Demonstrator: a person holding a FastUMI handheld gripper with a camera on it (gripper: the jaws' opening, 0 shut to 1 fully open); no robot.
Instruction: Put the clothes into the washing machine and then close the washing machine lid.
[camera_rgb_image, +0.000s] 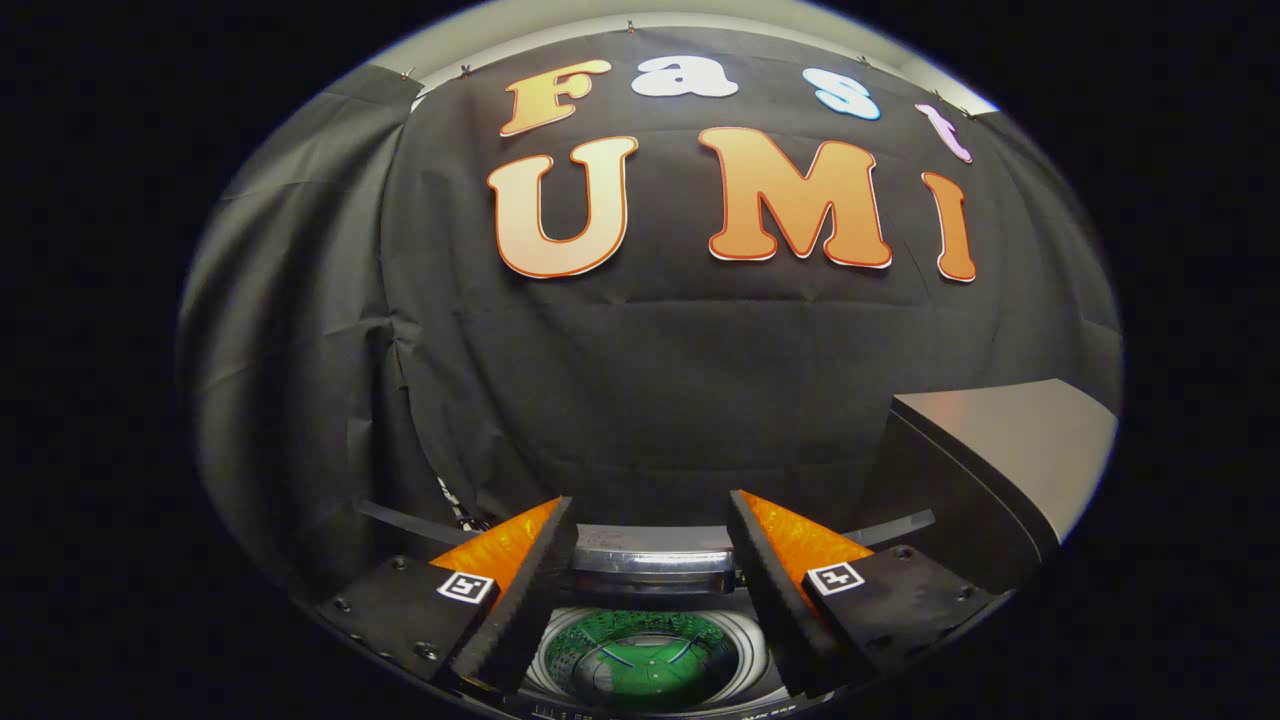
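My gripper (650, 510) is open, its two fingers spread wide with nothing between them. Below and between the fingers lies the washing machine's open round drum (645, 660), with a green inside, perforated wall and a pale rim. The raised lid (650, 550) shows as a shiny band just behind the drum opening, between the fingertips. No clothes are visible in the drum or at the fingers.
A grey box-like unit (1010, 450) with a sloping pale top stands to the right of the machine. The booth's black cloth wall (650, 380) hangs close behind the machine. A thin dark bar (400, 520) runs behind the left finger.
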